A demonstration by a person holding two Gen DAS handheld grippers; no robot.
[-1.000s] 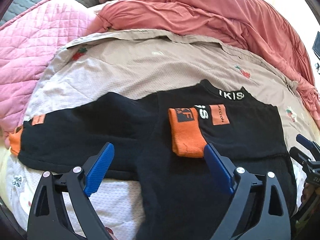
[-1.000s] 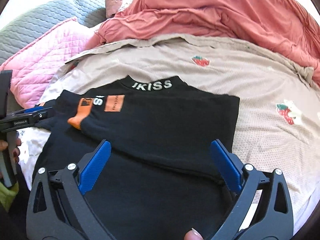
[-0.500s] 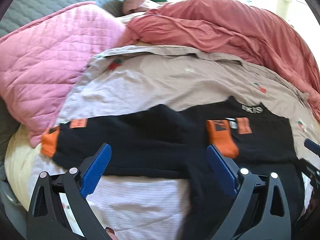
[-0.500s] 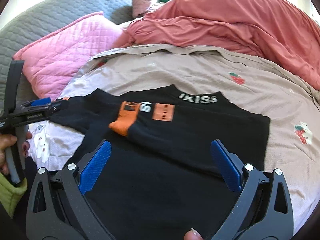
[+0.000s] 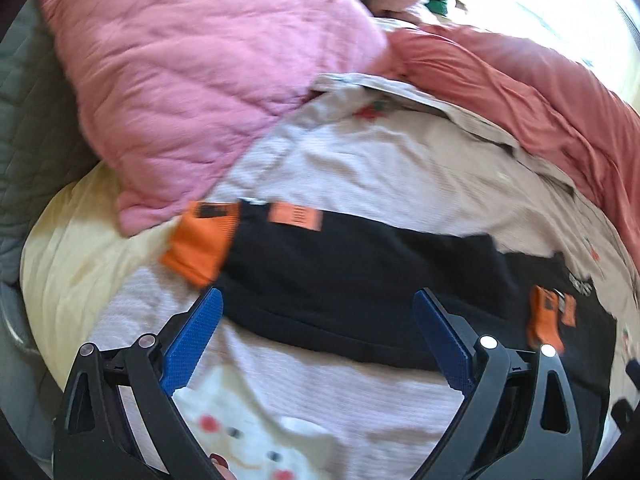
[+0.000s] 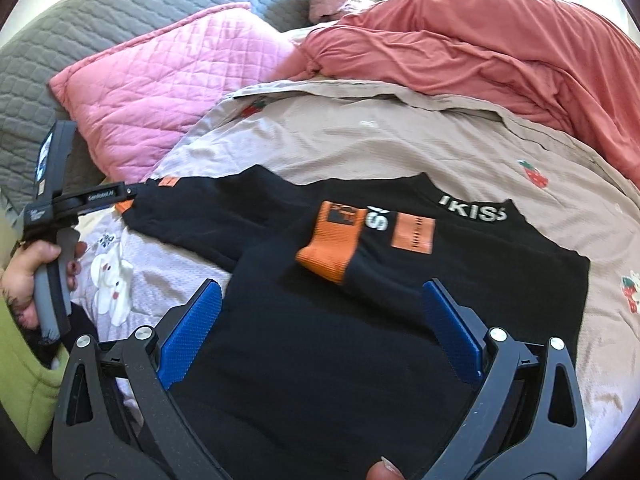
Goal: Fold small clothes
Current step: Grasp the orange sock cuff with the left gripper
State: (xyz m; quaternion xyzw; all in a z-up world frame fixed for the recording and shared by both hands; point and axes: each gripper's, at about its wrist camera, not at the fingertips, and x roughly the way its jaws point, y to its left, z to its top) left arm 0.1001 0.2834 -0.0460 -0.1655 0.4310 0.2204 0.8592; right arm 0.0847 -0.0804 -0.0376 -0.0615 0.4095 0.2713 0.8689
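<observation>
A shirt (image 6: 400,280) is spread on a sheet (image 6: 400,136) across the lower middle of the frame. One sleeve (image 6: 200,212) is stretched leftward; the other is folded over the chest. A pillow (image 6: 168,80) is seen upper left, a blanket (image 6: 480,40) upper right.

A small black long-sleeved top (image 6: 400,312) lies flat on a bed, its collar printed with white letters. One sleeve (image 6: 360,264) is folded across the chest, its orange ribbed cuff (image 6: 332,250) beside an orange patch. The other sleeve (image 5: 360,280) stretches straight out sideways, ending in an orange cuff (image 5: 200,240).
</observation>
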